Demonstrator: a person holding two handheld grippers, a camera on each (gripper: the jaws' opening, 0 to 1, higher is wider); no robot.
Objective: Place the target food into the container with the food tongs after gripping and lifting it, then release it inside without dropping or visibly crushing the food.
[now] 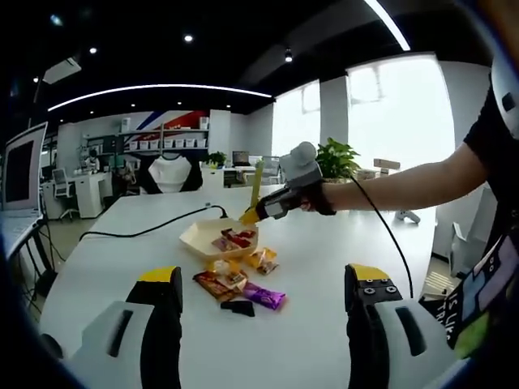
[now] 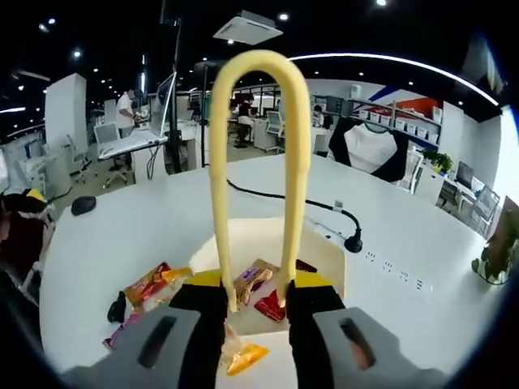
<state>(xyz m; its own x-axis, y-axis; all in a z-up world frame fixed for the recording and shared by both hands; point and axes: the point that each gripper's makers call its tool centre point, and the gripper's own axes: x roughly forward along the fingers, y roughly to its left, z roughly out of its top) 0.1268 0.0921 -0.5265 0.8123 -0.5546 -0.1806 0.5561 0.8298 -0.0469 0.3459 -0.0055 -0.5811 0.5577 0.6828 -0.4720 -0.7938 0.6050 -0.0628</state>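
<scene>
A beige paper tray (image 1: 195, 237) holding red snack packs (image 1: 235, 238) sits mid-table. Nearer lie loose packs: orange (image 1: 263, 259), brown-red (image 1: 212, 284), purple (image 1: 264, 297), and a small black one (image 1: 238, 308). My left gripper (image 1: 264, 274) is open, low, short of that pile, with nothing in it. My right gripper (image 1: 280, 203), in a person's hand, is shut on yellow food tongs (image 1: 255, 188) above the tray's far side. In the right gripper view the right gripper (image 2: 257, 296) clamps the tongs (image 2: 219, 162), which arch upward over the tray (image 2: 324, 251). Whether the tongs hold food is unclear.
A black cable (image 1: 154, 228) runs across the white table to a plug (image 2: 353, 241). A person's arm (image 1: 405, 182) reaches in from the right. A mouse (image 2: 83, 205) lies near the table's edge. Loose packs (image 2: 146, 284) lie left of the tray; an orange one (image 2: 245, 356) is nearest.
</scene>
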